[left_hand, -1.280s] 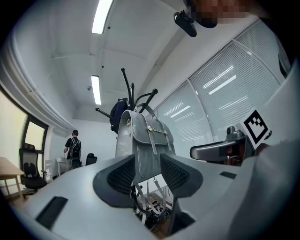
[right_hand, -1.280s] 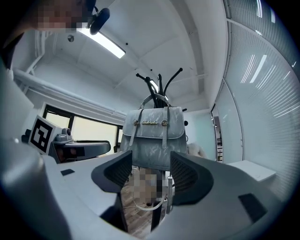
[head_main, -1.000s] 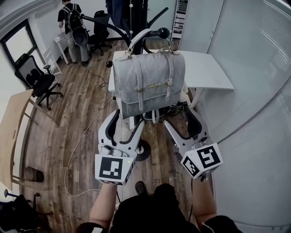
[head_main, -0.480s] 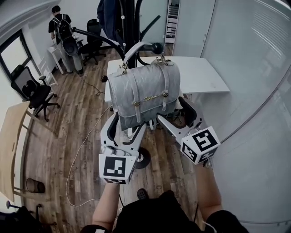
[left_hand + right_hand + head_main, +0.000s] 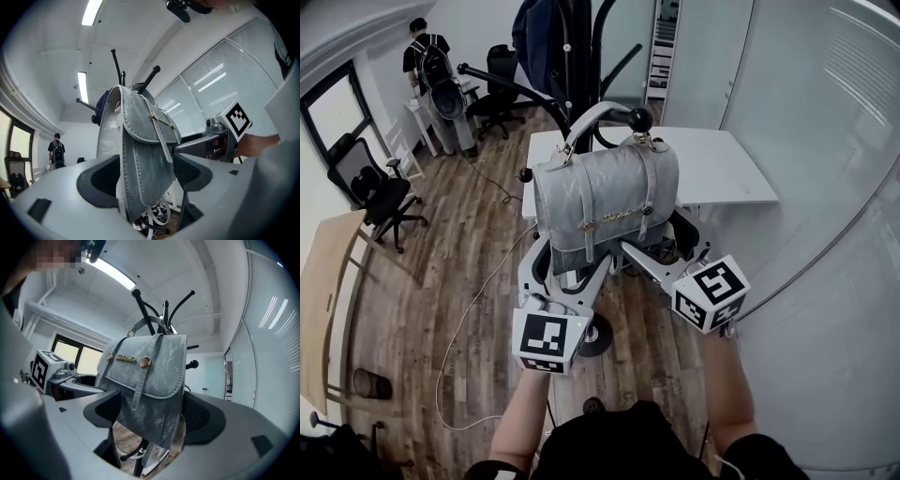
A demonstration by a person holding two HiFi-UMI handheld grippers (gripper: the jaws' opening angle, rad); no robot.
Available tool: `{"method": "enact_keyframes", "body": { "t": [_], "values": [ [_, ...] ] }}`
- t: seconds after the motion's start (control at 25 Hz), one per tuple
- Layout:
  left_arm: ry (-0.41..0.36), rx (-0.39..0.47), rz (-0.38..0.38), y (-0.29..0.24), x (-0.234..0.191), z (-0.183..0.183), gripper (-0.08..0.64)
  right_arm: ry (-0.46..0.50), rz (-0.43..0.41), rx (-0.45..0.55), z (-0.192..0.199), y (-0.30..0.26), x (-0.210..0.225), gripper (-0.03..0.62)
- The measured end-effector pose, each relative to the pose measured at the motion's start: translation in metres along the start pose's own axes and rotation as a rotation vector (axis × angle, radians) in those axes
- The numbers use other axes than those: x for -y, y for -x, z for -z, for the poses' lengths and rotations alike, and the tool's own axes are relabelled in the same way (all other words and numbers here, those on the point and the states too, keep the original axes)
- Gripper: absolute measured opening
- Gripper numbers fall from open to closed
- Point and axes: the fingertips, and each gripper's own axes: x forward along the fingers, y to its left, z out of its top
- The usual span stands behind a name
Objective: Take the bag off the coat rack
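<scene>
A grey satchel bag (image 5: 605, 202) hangs by its handle (image 5: 581, 127) from a black knobbed hook (image 5: 637, 119) of the coat rack (image 5: 581, 56). My left gripper (image 5: 562, 267) straddles the bag's lower left corner, jaws spread wide. My right gripper (image 5: 667, 246) straddles the lower right corner, its jaws still opening. In the left gripper view the bag (image 5: 140, 154) hangs edge-on between the pads of that gripper (image 5: 145, 187). In the right gripper view the bag's (image 5: 150, 376) flap and gold clasp face me, its bottom inside that gripper (image 5: 150, 423). I see no pad squeezing the bag.
A white table (image 5: 722, 164) stands behind the rack, whose round base (image 5: 598, 335) is on the wood floor. A dark coat (image 5: 539, 37) hangs on the rack. A person with a backpack (image 5: 431, 66), office chairs (image 5: 375, 187), a floor cable (image 5: 469, 309) lie left; a glass wall (image 5: 825, 187) right.
Both grippers have risen from below the bag until its bottom corners sit between their jaws. Both pairs of jaws have spread wider. The bag still hangs on the hook.
</scene>
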Motion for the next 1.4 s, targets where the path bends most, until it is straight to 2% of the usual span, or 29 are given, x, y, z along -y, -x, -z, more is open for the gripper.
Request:
{"method": "enact_keyframes", "body": {
  "t": [0.16, 0.28, 0.72, 1.0, 1.4],
  "values": [
    [-0.011, -0.008, -0.006, -0.002, -0.003, 0.002, 0.356, -0.026, -0.026, 0.000, 0.001, -0.006, -0.002, 0.382],
    [-0.007, -0.005, -0.013, -0.002, -0.003, 0.001, 0.356, -0.011, -0.037, -0.014, 0.002, -0.003, -0.008, 0.380],
    [-0.007, 0.000, -0.045, 0.001, -0.004, -0.001, 0.354, 0.036, 0.073, 0.006, 0.000, 0.006, -0.013, 0.379],
    [-0.006, -0.009, -0.045, 0.008, 0.001, -0.004, 0.339, 0.059, 0.101, 0.007, -0.003, 0.015, -0.017, 0.369],
    [0.017, 0.064, -0.016, 0.024, 0.019, -0.024, 0.327, 0.141, 0.124, 0.002, -0.023, 0.043, -0.029, 0.339]
  ]
}}
